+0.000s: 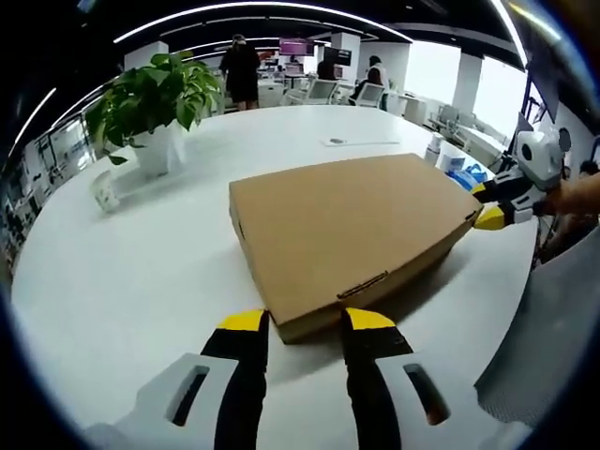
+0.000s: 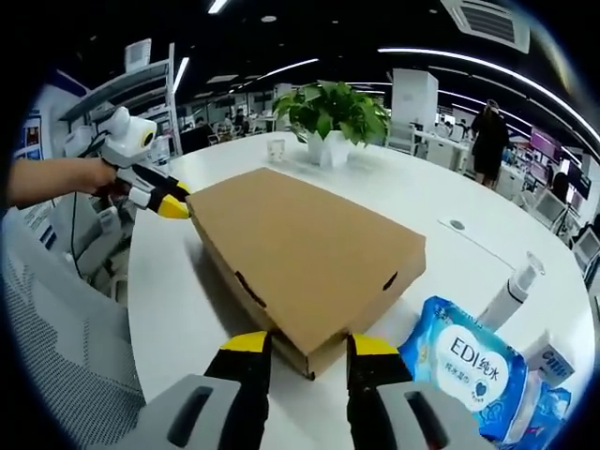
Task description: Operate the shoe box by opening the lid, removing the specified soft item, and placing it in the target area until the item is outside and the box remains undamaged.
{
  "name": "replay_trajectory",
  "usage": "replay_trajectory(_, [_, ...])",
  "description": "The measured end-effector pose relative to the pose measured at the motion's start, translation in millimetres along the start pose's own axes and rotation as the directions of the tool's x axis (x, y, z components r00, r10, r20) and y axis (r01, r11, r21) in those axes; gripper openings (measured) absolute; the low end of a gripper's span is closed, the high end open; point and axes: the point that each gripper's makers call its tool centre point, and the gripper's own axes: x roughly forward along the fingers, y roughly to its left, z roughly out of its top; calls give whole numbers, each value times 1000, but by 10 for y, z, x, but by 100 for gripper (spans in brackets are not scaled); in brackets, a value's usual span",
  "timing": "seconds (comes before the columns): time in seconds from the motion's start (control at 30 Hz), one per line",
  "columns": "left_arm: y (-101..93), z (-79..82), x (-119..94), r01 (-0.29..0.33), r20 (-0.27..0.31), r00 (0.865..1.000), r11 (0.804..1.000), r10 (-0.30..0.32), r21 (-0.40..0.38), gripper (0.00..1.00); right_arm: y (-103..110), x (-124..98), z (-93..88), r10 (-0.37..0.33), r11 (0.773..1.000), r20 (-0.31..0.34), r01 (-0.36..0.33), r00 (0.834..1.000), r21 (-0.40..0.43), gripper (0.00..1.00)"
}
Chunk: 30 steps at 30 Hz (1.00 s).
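The left gripper (image 1: 305,323), jaws parted, straddles the near corner of the closed box (image 1: 352,239) on the white table (image 1: 122,281). The right gripper (image 2: 305,347), likewise parted, brackets the opposite corner, across the box's diagonal.

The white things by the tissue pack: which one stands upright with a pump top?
The pump bottle, standing behind the blue tissue pack; the small white box beside it is squat.
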Motion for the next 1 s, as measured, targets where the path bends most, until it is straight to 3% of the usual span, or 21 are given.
replay_trajectory(0.6, [126,290,298,19,-16,1000,1000,-19,2,30,-356,189,166,-34,999,-21,34,999,-3,30])
replay_trajectory(1.0, [138,330,339,27,-14,1000,1000,-28,-7,29,-418,212,177,-44,999,-28,44,999,6,30])
